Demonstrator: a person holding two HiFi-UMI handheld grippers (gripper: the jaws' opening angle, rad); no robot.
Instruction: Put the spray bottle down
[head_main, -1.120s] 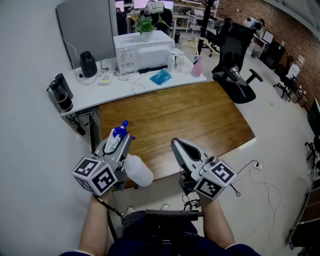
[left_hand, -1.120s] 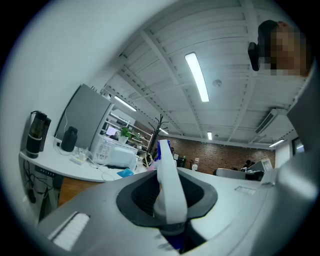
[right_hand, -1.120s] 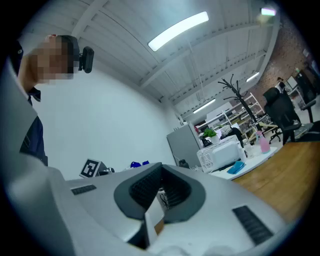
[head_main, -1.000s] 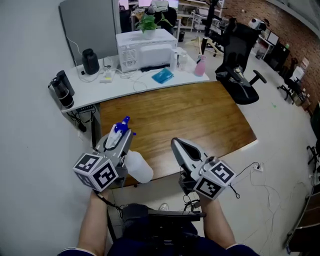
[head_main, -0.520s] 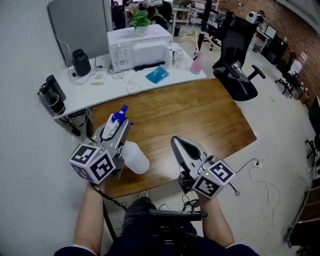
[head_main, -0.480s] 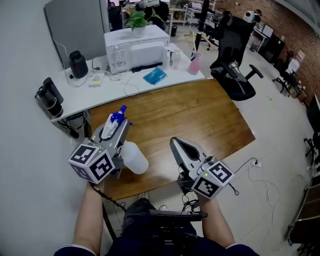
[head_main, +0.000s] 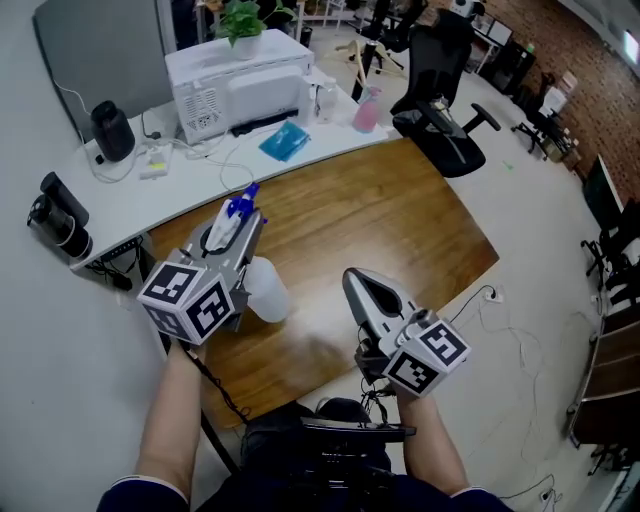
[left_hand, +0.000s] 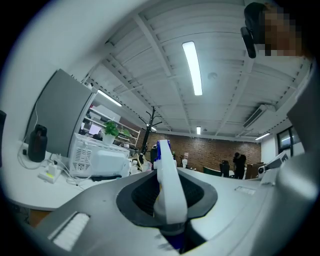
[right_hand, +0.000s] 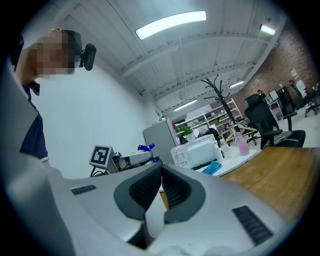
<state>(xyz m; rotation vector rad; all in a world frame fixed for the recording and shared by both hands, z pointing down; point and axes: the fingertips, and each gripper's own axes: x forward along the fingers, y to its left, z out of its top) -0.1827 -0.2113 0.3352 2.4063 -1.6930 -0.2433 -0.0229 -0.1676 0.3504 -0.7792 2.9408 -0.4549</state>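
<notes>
Right gripper (head_main: 360, 286): jaws closed together with nothing between them, held above the near edge of the brown wooden desk (head_main: 400, 225).
Left gripper (head_main: 240, 224): jaws clamped on the spray head of the translucent white plastic spray bottle with a blue nozzle (head_main: 262, 292).
Bottle's place: in the air over the near-left part of the desk, close to its left edge, not yet resting on the wood.
Risk, near edge: if it is let go here, the base could land by the rim and the bottle could topple to the floor.
Risk, release: opening the jaws before the base sits flat would drop it, and it may fall over and roll.
Long axis: seemingly close to upright, body hanging below the jaws, though the steep view makes the tilt hard to judge.
Nozzle: points away from the person, along the jaws, toward the white desk beyond.
</notes>
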